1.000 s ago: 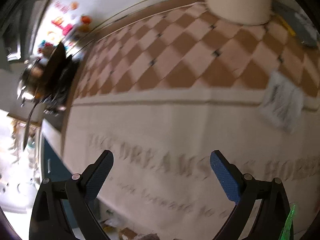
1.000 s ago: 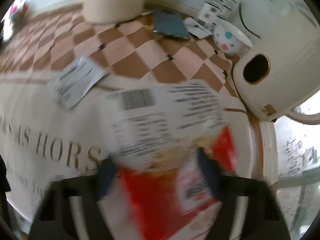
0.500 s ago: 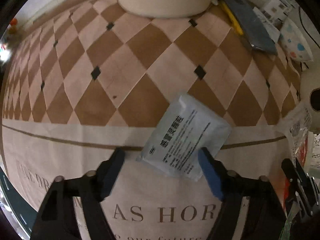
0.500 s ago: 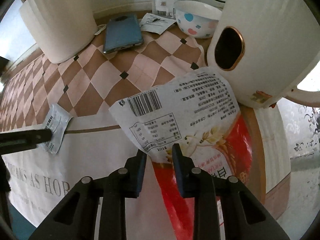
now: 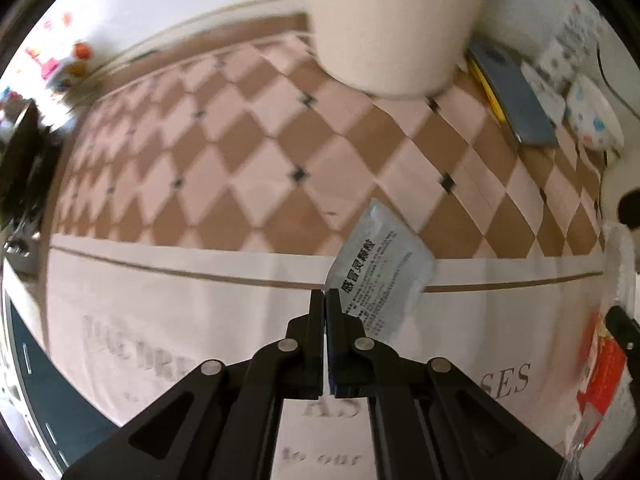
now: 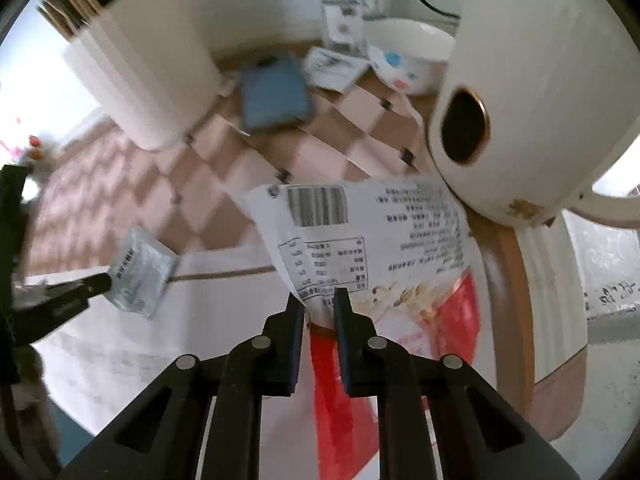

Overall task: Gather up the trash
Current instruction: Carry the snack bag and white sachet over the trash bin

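The left tool (image 5: pixel 325 300) is clamped on the corner of a grey sachet (image 5: pixel 380 268), which tilts up off the checked cloth (image 5: pixel 248 184) on the worktop. The right tool (image 6: pixel 318 300) pinches the edge of a red-and-white wrapper (image 6: pixel 372 240), just beside the white pot (image 6: pixel 520 100). A blue phone (image 6: pixel 274 96) lies near the bowl (image 6: pixel 408 60)

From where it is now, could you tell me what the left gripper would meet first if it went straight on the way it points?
The left gripper, shut on the small grey sachet, points over the checkered tablecloth toward the white cylindrical container. That container looks first in line, though depth is unclear.
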`<state>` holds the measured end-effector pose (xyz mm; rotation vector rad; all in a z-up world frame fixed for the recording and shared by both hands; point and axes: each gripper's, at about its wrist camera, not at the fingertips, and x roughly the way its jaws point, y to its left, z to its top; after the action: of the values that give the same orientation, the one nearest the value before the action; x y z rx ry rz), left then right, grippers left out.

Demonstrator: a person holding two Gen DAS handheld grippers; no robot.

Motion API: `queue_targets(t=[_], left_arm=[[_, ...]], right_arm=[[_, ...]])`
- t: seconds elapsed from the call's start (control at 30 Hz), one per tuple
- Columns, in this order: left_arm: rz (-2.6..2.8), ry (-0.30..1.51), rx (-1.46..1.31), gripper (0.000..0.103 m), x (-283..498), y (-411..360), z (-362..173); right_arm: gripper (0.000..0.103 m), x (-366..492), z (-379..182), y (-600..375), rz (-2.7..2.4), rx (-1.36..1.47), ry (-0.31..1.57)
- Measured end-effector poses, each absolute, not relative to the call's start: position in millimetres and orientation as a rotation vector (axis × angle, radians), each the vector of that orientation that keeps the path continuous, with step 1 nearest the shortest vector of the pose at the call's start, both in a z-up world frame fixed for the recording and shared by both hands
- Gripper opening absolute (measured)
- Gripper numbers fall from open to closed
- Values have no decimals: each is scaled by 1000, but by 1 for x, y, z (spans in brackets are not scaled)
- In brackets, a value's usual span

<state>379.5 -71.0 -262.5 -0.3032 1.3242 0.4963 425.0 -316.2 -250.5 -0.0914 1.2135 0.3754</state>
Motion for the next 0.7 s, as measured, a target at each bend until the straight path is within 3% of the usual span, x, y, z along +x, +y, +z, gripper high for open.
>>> queue_targets(t=[0.33, 0.7], left_arm=[[671, 1185, -357, 0, 283, -4, -203], [907, 1052, -478, 0, 132, 54, -169]], right_arm=[[8, 415, -194, -285, 622, 105, 1225], [7, 342, -149, -183, 922, 31, 1199]])
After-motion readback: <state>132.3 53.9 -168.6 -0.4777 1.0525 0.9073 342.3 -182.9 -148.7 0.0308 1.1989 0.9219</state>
